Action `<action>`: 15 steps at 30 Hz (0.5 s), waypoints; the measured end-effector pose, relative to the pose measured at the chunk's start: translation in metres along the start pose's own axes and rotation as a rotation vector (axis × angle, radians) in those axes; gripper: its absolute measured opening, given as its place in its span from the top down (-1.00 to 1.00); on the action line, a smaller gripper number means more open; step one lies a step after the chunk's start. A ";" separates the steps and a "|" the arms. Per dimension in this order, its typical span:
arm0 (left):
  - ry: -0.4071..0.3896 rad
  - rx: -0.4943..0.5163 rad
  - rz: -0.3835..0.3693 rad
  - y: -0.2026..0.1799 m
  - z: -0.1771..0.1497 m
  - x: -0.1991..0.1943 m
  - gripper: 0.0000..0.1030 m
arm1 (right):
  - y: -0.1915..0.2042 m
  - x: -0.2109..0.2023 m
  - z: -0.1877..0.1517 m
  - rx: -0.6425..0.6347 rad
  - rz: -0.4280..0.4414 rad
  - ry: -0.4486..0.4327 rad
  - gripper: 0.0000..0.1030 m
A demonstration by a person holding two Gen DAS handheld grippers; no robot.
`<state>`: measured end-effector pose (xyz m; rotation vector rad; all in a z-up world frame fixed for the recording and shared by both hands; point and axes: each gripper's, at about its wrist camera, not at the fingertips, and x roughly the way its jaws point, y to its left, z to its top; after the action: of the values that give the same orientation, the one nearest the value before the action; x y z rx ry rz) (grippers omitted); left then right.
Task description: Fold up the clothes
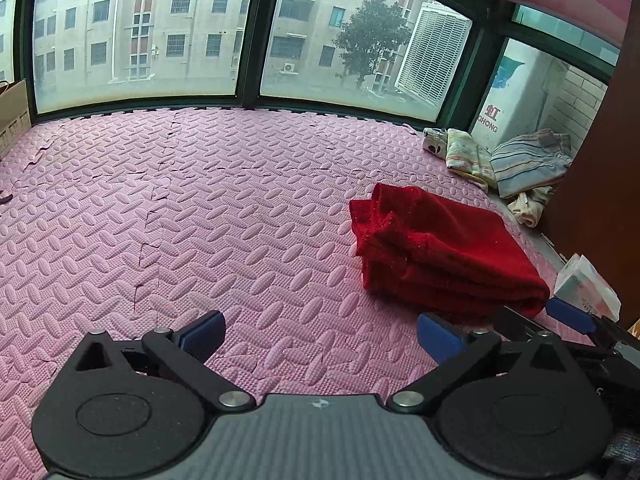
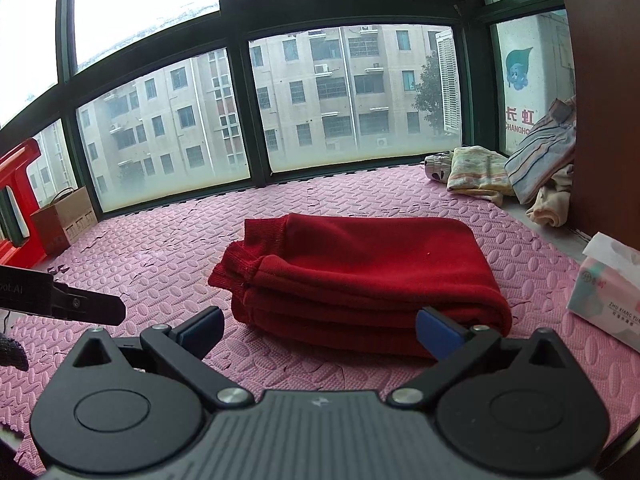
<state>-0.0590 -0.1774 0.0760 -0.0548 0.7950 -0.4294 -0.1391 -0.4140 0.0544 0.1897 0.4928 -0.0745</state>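
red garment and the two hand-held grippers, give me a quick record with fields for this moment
surface: pink foam mat
red garment: folded into a stacked bundle, lying on the mat
left hand-held gripper: open, nothing between its fingers, garment off to its right
right hand-held gripper: open, facing the garment's near edge, not gripping it
other clothes: loose pile in the far right corner by the window
tissue pack: on the mat, right of the garment

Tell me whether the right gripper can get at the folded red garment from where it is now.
Probably yes. The right gripper is open and empty, and the folded red garment lies straight ahead on the pink foam mat. Nothing stands between them; the tissue pack sits off to the side.
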 end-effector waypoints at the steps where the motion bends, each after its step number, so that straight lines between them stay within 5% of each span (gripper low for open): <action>1: 0.007 -0.001 0.002 0.000 -0.002 0.000 -1.00 | 0.000 -0.001 -0.001 0.004 -0.001 0.002 -1.00; 15: 0.035 0.032 0.020 -0.005 -0.020 0.002 -1.00 | 0.004 -0.006 -0.012 0.025 -0.041 0.030 -1.00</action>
<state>-0.0741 -0.1807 0.0618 -0.0094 0.8221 -0.4256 -0.1499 -0.4071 0.0473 0.2052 0.5255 -0.1177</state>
